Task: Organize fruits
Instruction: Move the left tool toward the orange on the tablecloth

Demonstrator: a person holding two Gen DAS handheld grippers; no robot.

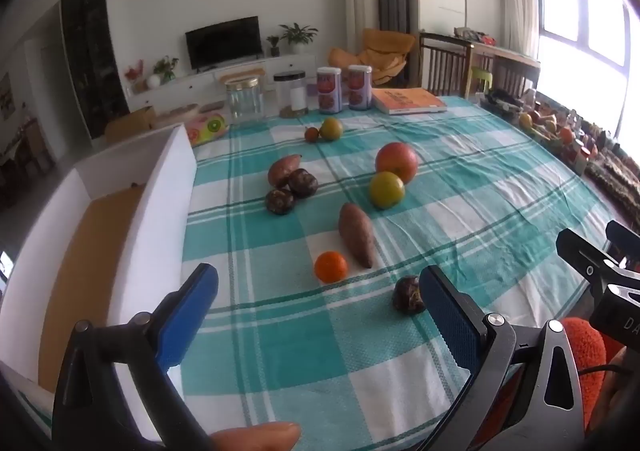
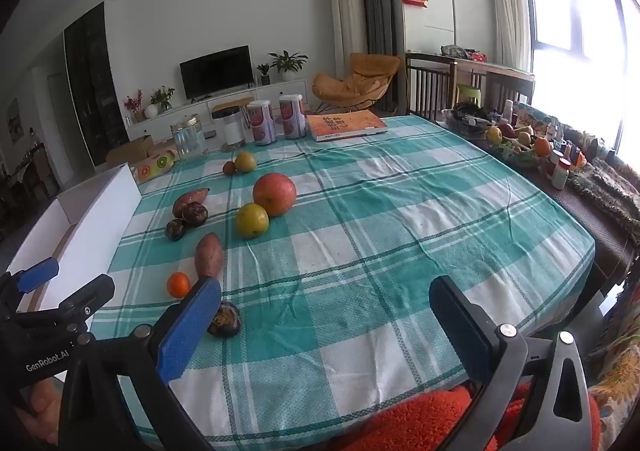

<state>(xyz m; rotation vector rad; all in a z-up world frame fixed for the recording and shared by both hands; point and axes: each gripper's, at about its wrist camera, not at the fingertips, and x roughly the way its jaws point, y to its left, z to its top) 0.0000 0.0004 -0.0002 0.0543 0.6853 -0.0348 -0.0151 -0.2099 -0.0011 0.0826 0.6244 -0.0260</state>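
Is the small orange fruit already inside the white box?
No, the small orange fruit lies on the checked tablecloth, beside a sweet potato, outside the white box.

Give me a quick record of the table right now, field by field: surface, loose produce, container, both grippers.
surface: table with teal checked cloth
loose produce: red apple, yellow-green fruit, sweet potato, small orange, dark round fruit nearest the grippers, others farther back
container: white box at the table's left edge, none of the loose produce in it
left gripper: open, holding nothing
right gripper: open, holding nothing
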